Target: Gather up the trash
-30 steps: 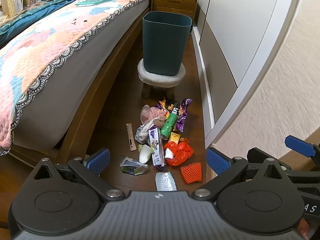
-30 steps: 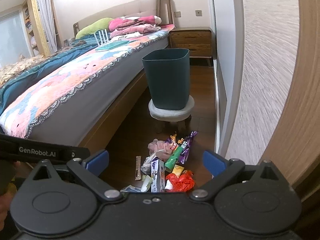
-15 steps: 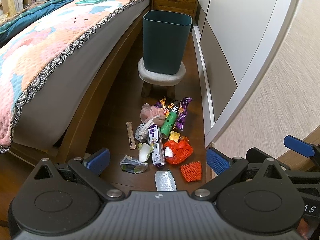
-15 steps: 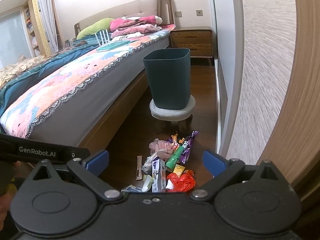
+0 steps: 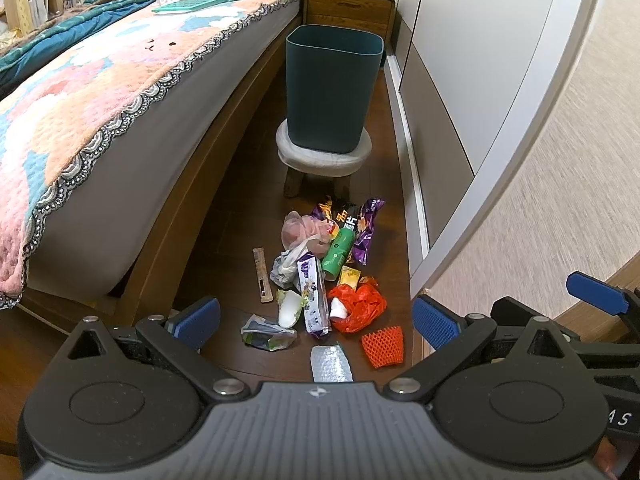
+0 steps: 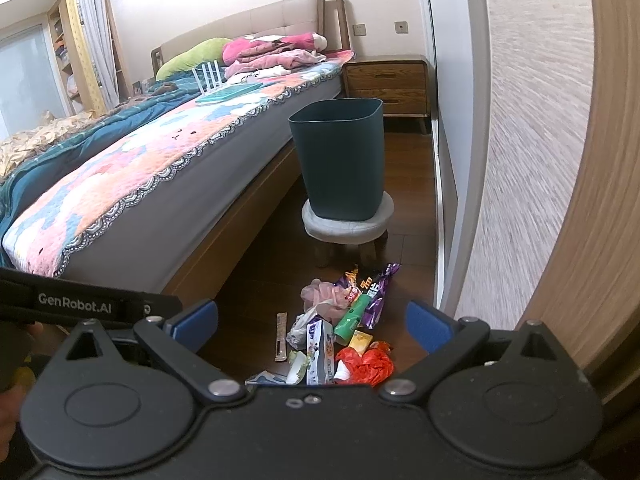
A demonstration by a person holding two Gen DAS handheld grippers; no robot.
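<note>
A pile of trash lies on the dark wood floor: a green tube (image 5: pixel 338 253), a purple snack wrapper (image 5: pixel 366 228), a crumpled red bag (image 5: pixel 360 307), an orange mesh sleeve (image 5: pixel 383 346), a purple-white carton (image 5: pixel 313 296) and a silver packet (image 5: pixel 330 364). Behind the pile a dark teal bin (image 5: pixel 333 90) stands on a low round stool (image 5: pixel 323 156). My left gripper (image 5: pixel 316 320) hangs open above the near end of the pile, holding nothing. My right gripper (image 6: pixel 312 326) is open too, higher up, over the same pile (image 6: pixel 340 332), bin (image 6: pixel 340 160) beyond.
A bed (image 5: pixel 100 120) with a patterned quilt runs along the left. A white wardrobe (image 5: pixel 460 80) and textured wall close in the right side. A wooden nightstand (image 6: pixel 386 80) stands behind the bin. A thin brown stick wrapper (image 5: pixel 262 276) lies left of the pile.
Both grippers have drifted slightly forward toward the pile and bin. Both stay open and nothing on the floor has moved.
</note>
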